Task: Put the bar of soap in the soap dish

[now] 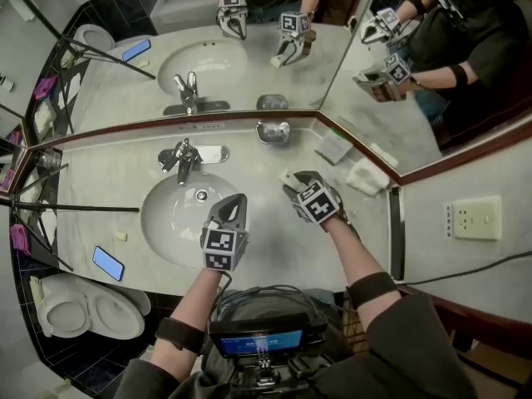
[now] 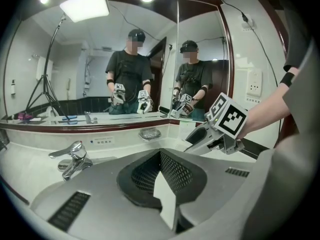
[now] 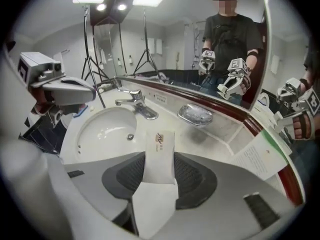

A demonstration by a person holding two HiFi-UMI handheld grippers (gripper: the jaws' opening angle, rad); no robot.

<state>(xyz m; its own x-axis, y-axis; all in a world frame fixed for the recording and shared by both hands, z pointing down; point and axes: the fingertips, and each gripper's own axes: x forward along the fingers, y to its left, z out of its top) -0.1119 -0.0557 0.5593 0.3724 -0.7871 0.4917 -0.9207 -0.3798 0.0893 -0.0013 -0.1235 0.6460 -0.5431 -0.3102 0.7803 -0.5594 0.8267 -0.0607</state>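
A: Where's the soap?
B: The wrapped bar of soap is clamped in the right tool. It sticks out past the pads, above the table, just right of the basin rim.
A: And the dish?
B: The soap dish is at the back edge under the mirror, apart from the bar, with bare table between them. Faucet on its left, leaflet and folded towel on its right.
A: Hands?
B: The right forearm comes in from the front edge, tool pitched steeply down. The left tool is closed with nothing in it, over the basin's front rim and tilted slightly down.
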